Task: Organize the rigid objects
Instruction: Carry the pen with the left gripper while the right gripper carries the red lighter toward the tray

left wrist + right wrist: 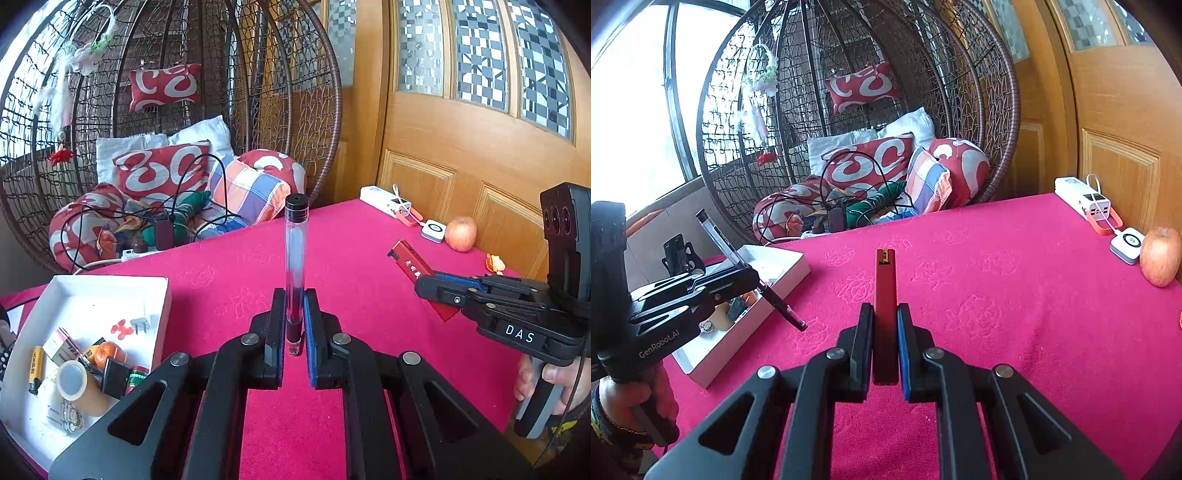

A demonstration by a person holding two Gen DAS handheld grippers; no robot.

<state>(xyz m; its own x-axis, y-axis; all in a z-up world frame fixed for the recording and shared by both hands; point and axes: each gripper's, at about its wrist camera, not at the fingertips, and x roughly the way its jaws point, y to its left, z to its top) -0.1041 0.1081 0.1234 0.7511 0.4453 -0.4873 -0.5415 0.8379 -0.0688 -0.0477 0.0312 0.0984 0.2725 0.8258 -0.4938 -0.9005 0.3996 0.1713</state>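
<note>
I hold two items clear of the pink tablecloth (369,229); my left gripper (294,325) pinches a clear pen tube (294,251) near its dark lower end, and my right gripper (885,343) pinches a flat red case (885,291) by its near half; in both, the pads press directly on the object, with no gap that I can see. I judge the tube light, stiff and smooth, hence liable to swivel or slip in the pads, since most of its length stands beyond the grip; a hold nearer mid-length would steady it. I judge the case light, rigid and flat-sided; its broad faces suit the pads, and the present hold looks secure. The tube's long axis runs away from the left gripper, black cap (296,202) at the far end; seen from the right wrist it slants, cap up and to the left, lower tip down toward the cloth. The case's long axis runs straight out along the right fingers, its small metal fitting at the far tip. The white tray (162,314) of sundries lies at the near left of the table, just beside the left gripper; I judge it the likely destination for both. An apple (1160,258) sits at the far right, well apart.
</note>
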